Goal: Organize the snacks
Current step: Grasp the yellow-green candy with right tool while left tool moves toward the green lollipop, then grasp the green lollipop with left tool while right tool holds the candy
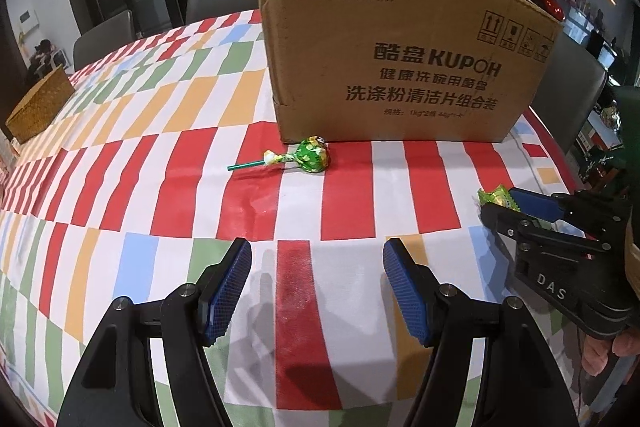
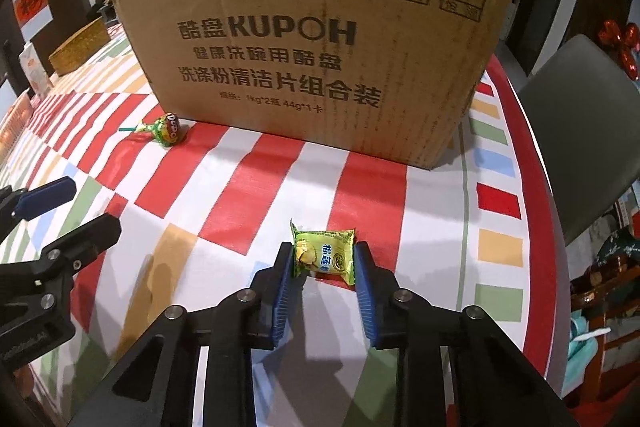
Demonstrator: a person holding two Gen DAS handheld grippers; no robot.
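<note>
The step in hand is the picking up of a small snack. The right gripper (image 2: 323, 259) has its fingers closed in on a green snack packet (image 2: 325, 255), one blue pad (image 2: 285, 291) on each side of it, and the pads seem to touch the wrapper edges. The packet lies on the bench (image 2: 400, 211), between the fingertips, with its far end sticking out beyond them. The grip looks firm enough, though this is only a judgement.

The left gripper (image 1: 317, 283) is about half open and holds nothing. A green lollipop (image 1: 310, 158) lies well ahead of its fingers, just in front of the cardboard box (image 1: 400, 67) and near its left corner, with the stick pointing to the left.

The next move probably calls for lifting the packet high enough to pass over the near wall of the box, which stands straight ahead of the right fingers, and then letting it fall inside. The wall is tall, so the lift has to be clear.

The box carries the brand "KUPOH" with Chinese writing, a line reading "1kg*2瓶 44g*1卡", and four handling symbols. The right gripper body shows the letters "DAS". The packet print is too small to read.
</note>
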